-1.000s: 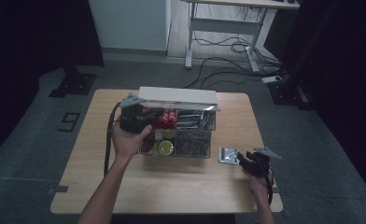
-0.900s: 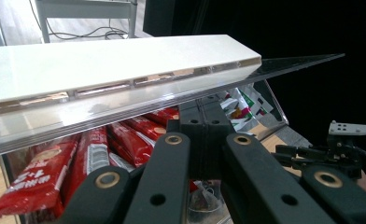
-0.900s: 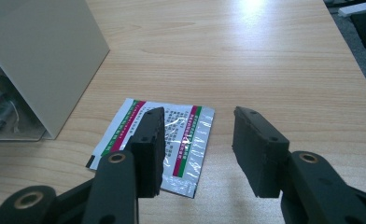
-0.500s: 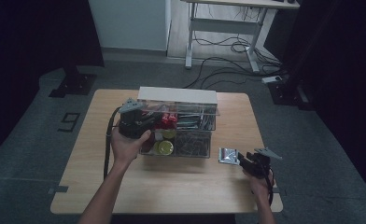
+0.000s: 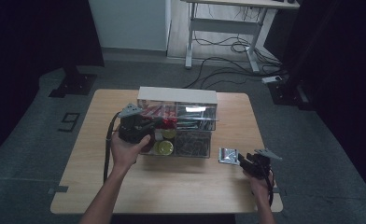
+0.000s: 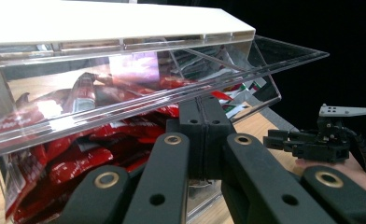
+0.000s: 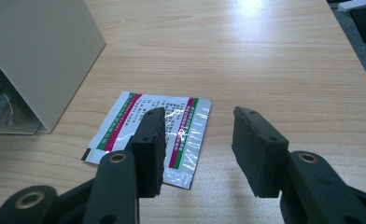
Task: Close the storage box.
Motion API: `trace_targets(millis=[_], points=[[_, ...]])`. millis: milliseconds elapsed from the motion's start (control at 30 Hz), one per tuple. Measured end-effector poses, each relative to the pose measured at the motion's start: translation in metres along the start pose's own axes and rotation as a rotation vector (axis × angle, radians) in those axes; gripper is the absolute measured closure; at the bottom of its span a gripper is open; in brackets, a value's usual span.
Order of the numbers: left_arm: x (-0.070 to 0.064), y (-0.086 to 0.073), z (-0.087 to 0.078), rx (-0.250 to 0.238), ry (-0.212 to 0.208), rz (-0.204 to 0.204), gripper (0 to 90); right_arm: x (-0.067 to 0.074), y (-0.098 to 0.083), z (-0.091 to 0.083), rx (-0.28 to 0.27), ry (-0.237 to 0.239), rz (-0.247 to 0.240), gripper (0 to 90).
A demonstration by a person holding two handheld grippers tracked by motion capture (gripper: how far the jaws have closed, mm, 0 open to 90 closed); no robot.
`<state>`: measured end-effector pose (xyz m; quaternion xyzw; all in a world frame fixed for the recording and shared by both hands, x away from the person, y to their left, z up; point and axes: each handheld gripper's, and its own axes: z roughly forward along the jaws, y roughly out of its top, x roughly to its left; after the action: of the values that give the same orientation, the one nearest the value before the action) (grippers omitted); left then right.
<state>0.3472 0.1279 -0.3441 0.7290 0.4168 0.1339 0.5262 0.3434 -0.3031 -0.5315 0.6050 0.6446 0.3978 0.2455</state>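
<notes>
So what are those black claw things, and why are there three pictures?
A person sits at a wooden table and holds a grabbing tool in each hand. One picture comes from a camera up high. The other two come from little cameras riding on the tools, looking along their black fingers.

On the table stands a clear box with drawers of red packets and other small things. The left tool is at the box, its fingers shut under a tilted clear flap; I cannot tell whether they pinch anything. The right tool is open and holds nothing. A silver packet lies flat on the table just in front of it.
</notes>
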Motion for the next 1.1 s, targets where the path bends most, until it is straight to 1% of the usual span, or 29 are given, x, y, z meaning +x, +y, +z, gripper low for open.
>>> trace_targets(millis=[100, 267, 500, 600, 700, 867, 900, 967, 1100], points=[[0.0, -0.004, 0.0, 0.007, -0.004, 0.002, 89.4, 0.0, 0.0, 0.0, 0.002, 0.0, -0.001, 54.2], [0.001, -0.01, 0.001, 0.014, -0.01, -0.005, 89.4, -0.001, -0.002, 0.002, 0.006, -0.002, 0.006, 54.2], [0.001, -0.013, 0.002, 0.017, -0.013, -0.006, 89.1, -0.001, -0.002, 0.002, 0.006, -0.001, 0.005, 54.2], [0.002, -0.016, 0.002, 0.009, -0.009, -0.008, 88.4, -0.001, -0.002, 0.001, 0.003, 0.0, 0.005, 54.2], [0.002, -0.02, 0.0, -0.005, -0.016, -0.008, 87.2, -0.001, -0.001, 0.0, 0.002, 0.002, 0.004, 54.2], [0.003, -0.029, -0.008, -0.044, -0.028, 0.0, 80.0, -0.002, -0.001, -0.001, -0.006, 0.009, 0.008, 54.1], [0.003, -0.031, -0.01, -0.046, -0.03, 0.004, 78.1, -0.002, -0.001, -0.002, -0.009, 0.01, 0.009, 54.1], [0.003, -0.034, -0.013, -0.05, -0.03, 0.015, 72.9, -0.001, -0.001, -0.002, -0.013, 0.012, 0.008, 54.1], [0.0, -0.04, -0.02, -0.076, -0.005, 0.043, 59.4, 0.001, -0.001, -0.003, -0.019, 0.022, 0.0, 53.8]])
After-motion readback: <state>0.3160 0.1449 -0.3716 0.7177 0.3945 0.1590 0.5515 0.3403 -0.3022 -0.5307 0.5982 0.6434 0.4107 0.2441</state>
